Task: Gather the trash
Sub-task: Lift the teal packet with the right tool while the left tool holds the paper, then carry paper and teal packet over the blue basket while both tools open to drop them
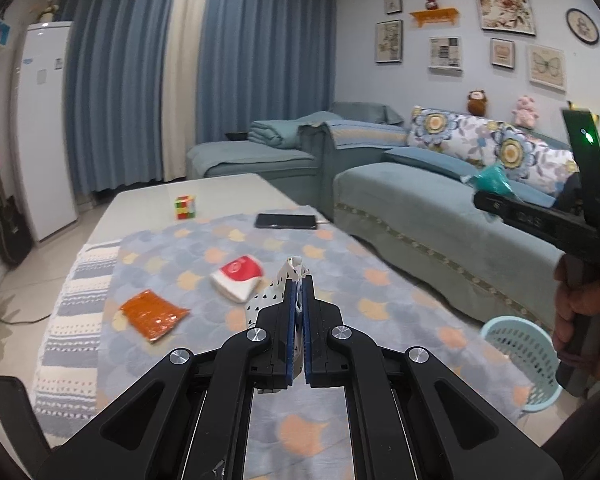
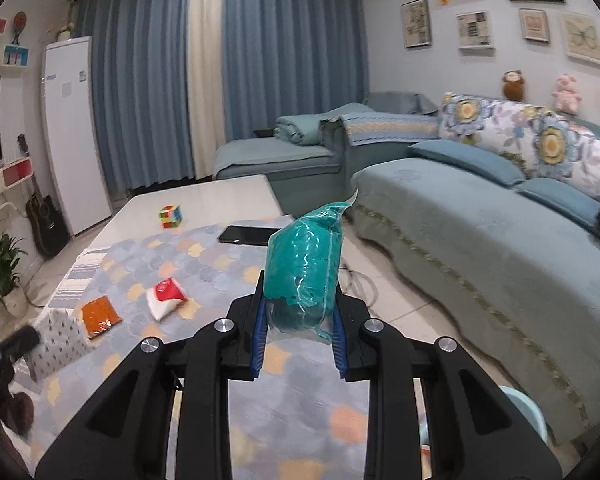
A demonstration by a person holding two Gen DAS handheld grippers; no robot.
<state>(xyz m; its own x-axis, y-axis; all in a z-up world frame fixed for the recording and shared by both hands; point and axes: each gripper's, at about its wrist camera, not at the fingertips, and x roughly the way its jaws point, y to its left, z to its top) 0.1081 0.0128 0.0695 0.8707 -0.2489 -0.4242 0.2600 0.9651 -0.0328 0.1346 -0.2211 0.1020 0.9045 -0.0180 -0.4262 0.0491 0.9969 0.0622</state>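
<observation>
Gripping a plump teal packet, crinkly film, in my right gripper; left gripper pinched tight on spotted white wrapper.

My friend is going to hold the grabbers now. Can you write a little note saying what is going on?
Left gripper: shut on a white patterned wrapper, lifted over the table.
Right gripper: shut on a teal plastic packet, held in the air.
Light blue basket: on the floor between the table and the sofa, by the right hand.
Left on the tablecloth: orange packet and red-and-white packet.
Cube and phone likely aren't trash.
Next, probably: drop both held pieces in the basket, then fetch the other two.
</observation>
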